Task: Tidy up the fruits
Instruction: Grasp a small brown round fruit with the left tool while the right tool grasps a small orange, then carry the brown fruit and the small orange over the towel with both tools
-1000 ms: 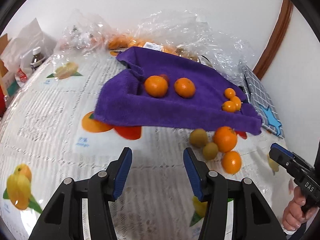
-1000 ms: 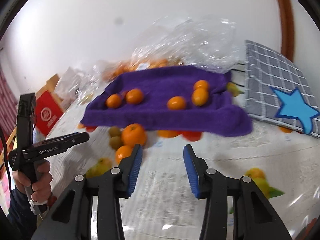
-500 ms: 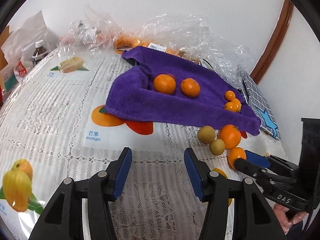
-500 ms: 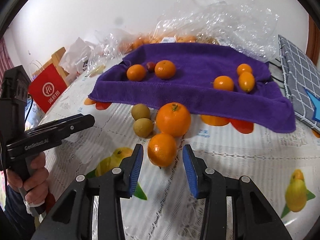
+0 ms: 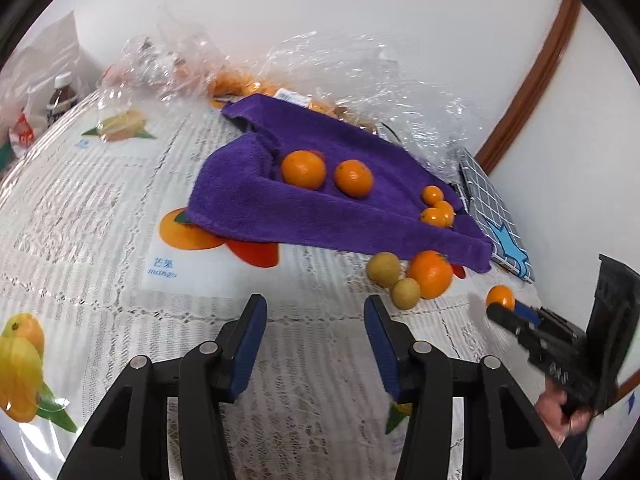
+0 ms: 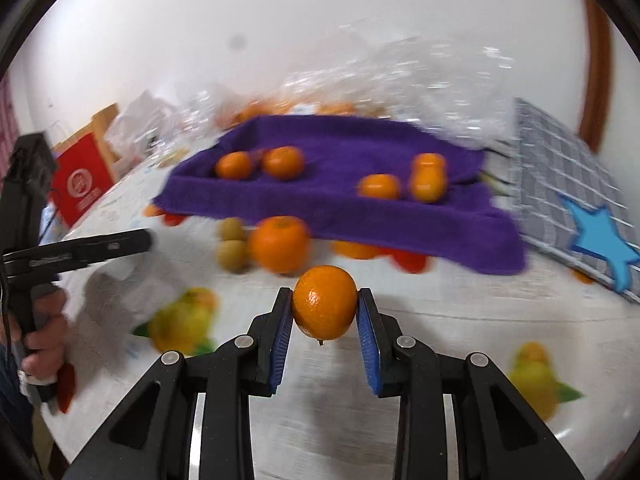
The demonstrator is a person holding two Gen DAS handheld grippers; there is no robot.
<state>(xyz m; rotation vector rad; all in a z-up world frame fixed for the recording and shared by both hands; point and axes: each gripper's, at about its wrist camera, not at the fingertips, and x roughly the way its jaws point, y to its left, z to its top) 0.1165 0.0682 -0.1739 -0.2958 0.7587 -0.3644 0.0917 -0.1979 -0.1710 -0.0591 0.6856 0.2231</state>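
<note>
Fruit: in the left wrist view, your left gripper (image 5: 314, 344) hangs over the bare surface (image 5: 120, 208), jaws closing on nothing. In the right wrist view, your right gripper (image 6: 324, 316) pinches a small orange (image 6: 325, 302); hold gently and carry it to the purple towel (image 6: 360, 208).

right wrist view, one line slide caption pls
Right gripper clamps a small orange above the tablecloth, purple towel of fruit beyond.

Near desk (image 5: 304, 360) clear in front of left tongs (image 5: 316, 340), room to pass. Ahead: purple towel (image 5: 304, 216) blocks mid-desk w/ big orange (image 5: 430, 274) + two brown fruits (image 5: 394, 278) at its near edge (tight cluster). Plastic bags (image 5: 360, 76) fill the back.
</note>
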